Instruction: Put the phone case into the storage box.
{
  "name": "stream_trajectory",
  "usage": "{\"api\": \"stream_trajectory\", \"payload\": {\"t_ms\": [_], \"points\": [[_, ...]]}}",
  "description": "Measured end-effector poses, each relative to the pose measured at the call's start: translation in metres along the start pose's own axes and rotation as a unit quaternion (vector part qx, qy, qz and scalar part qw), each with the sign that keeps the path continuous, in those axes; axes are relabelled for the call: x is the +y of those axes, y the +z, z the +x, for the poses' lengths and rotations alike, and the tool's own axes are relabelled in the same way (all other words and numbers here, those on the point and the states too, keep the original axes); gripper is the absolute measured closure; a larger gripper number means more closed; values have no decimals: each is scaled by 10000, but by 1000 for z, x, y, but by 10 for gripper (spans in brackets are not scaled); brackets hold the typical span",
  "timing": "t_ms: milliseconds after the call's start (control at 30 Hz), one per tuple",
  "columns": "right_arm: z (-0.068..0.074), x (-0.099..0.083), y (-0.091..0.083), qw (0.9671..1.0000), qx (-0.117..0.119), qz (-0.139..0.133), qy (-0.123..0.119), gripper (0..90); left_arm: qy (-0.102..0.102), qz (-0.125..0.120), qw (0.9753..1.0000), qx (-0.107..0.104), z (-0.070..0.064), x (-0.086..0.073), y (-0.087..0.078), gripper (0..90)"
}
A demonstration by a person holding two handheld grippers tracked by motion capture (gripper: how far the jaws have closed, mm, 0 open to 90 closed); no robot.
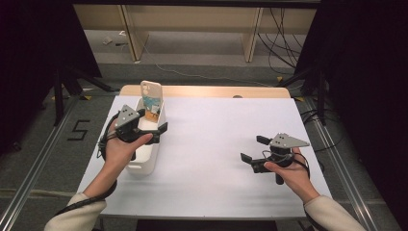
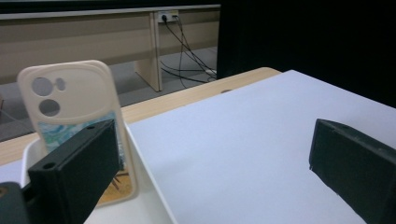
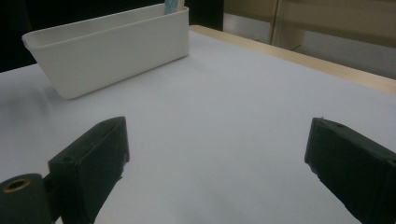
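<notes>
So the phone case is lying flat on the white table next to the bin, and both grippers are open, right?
Not quite. The phone case is not flat on the table; it stands upright inside the white bin, at its far end, as the high view and left gripper view show. The rest holds: the left gripper and right gripper are both open, jaws apart.

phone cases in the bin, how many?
1. The phone case stands upright at the far end of the white bin, beside the left gripper. Others may lie hidden below the rim.
</notes>
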State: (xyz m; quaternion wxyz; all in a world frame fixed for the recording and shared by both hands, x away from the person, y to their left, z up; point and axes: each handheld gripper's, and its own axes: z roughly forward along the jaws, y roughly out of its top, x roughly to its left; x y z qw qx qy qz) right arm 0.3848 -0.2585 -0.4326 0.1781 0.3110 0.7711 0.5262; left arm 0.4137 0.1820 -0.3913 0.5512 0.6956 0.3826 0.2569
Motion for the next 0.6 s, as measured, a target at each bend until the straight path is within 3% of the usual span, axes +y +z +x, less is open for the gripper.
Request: {"api": "stream_trajectory", "payload": {"t_ms": [333,600], "points": [[0,0,-1,10000,1,-23,-10,74,-34,17,9996,-267,-16,-17,-13,14],[-2,1,-2,10000,-4,-72,-19,74,-53,13,9995,-299,-17,-20,-15,15]]}}
